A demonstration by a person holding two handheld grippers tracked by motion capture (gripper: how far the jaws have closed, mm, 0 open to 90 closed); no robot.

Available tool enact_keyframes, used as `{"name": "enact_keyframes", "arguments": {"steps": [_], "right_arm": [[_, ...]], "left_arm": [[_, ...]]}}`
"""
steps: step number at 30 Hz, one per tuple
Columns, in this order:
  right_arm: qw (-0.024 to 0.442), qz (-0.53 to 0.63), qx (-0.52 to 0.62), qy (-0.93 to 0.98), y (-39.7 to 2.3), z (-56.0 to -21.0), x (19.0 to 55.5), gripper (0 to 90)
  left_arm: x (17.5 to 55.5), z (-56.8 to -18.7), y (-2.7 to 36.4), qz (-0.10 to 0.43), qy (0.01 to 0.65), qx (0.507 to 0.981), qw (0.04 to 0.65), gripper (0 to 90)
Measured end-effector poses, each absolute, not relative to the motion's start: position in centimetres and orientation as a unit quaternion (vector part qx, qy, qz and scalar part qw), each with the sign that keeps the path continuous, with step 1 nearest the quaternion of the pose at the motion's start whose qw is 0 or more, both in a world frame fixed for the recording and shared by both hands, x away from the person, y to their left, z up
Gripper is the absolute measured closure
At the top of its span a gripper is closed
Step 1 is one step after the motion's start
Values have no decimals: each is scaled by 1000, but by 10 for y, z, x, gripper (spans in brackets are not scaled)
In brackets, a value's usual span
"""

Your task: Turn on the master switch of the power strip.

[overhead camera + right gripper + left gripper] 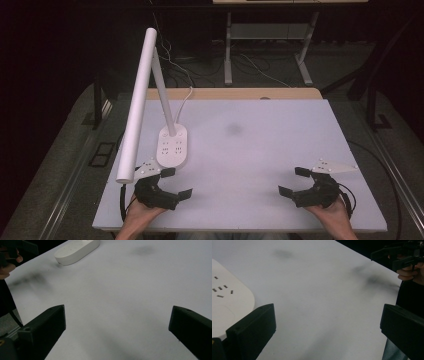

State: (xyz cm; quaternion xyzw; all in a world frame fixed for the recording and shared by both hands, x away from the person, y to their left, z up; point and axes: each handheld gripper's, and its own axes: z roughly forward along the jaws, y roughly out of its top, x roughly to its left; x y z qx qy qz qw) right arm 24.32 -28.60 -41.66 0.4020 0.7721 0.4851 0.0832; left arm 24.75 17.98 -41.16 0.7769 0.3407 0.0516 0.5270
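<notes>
A white desk lamp stands at the table's left, its oval base [172, 146] carrying socket slots and its long tube head [137, 105] leaning out over the left edge. My left gripper [176, 183] is open just in front of the base, jaws wide apart and empty. In the left gripper view the base [227, 302] lies at the left, beside the left jaw. My right gripper [294, 181] is open near the front right of the table, with nothing between its jaws. The right gripper view shows the lamp base [76, 250] far off at the top.
The white tabletop [250, 150] spreads between the two grippers, with a faint dark smudge [233, 129] near its middle. A white cord [184, 102] runs from the lamp base over the back edge. A desk frame [265, 40] stands on the floor behind.
</notes>
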Motion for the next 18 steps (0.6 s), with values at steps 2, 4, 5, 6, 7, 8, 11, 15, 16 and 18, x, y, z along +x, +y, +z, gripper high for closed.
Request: {"name": "enact_keyframes", "arguments": {"steps": [2, 4, 5, 6, 7, 8, 11, 15, 16, 18], "right_arm": [[83, 485, 402, 773, -286, -417, 243, 4], [82, 484, 401, 773, -286, -417, 244, 4], [82, 484, 401, 773, -286, -417, 244, 4], [81, 483, 402, 774, -286, -417, 244, 4], [81, 483, 402, 774, -286, -417, 244, 4], [81, 483, 401, 774, -286, -417, 244, 4], [81, 483, 401, 774, -286, -417, 244, 4], [81, 482, 403, 774, -285, -417, 243, 4], [81, 481, 403, 774, -286, -417, 243, 4], [81, 481, 403, 774, -286, -417, 243, 4]], "left_arm": [[249, -410, 181, 48, 344, 777, 526, 0], [251, -408, 184, 44, 346, 779, 521, 0], [251, -408, 184, 44, 346, 779, 521, 0], [252, -406, 185, 42, 346, 779, 522, 0], [252, -406, 185, 42, 346, 779, 522, 0], [252, -405, 185, 41, 348, 778, 521, 0], [252, -402, 185, 45, 349, 779, 519, 0], [255, -397, 186, 48, 354, 778, 516, 0], [257, -394, 186, 50, 355, 780, 512, 0], [259, -392, 188, 51, 355, 780, 513, 0]]}}
